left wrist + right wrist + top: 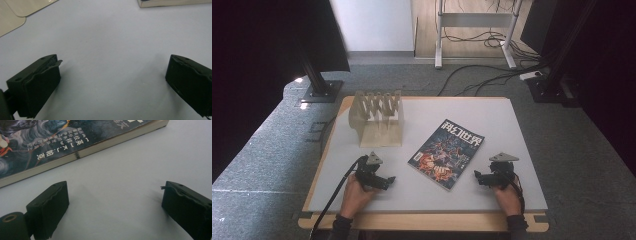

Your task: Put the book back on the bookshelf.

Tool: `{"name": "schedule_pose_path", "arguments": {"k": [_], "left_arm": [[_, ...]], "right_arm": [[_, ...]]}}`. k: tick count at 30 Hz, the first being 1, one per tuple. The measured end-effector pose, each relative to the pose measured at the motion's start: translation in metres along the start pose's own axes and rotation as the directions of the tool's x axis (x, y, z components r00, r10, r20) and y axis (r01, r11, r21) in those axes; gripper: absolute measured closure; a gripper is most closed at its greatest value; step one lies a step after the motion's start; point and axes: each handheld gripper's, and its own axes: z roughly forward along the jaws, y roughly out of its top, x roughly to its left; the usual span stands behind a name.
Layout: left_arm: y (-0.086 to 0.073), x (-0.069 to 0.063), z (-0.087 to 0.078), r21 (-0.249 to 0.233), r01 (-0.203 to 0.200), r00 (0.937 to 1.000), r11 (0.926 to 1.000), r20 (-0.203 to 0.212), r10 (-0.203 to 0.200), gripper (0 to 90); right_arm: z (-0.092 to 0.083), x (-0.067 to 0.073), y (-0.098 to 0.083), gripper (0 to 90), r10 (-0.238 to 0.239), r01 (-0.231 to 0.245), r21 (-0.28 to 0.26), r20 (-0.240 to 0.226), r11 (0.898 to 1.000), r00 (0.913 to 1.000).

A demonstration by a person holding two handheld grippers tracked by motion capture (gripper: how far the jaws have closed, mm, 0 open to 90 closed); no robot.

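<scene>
A magazine (pixel 446 154) is laid flat on the grey bench (pixel 492 195), between the two tools. The left hand-held gripper (pixel 384 181) is held near the front edge with jaws wide apart, gripping nothing. The right hand-held gripper (pixel 480 178) is likewise spread, just beside the magazine's edge. A wooden rack (pixel 377 117) is seen behind.

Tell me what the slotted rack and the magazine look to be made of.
Rack: probably pale plywood or plastic, matte beige, thin flat dividers; the look leaves it open.
Magazine: paper, with a glossy printed cover and cream page edges stacked along its side in the right gripper view.
</scene>
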Motion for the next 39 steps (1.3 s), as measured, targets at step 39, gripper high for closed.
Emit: {"name": "schedule_pose_path", "arguments": {"k": [39], "left_arm": [[0.047,-0.011,0.008,-0.002,-0.074,0.9949,0.9973,0.069,0.074,0.0]], "right_arm": [[0.009,0.009,0.037,0.7,-0.114,0.115,0.007,-0.066,0.993,0.9913]]}}
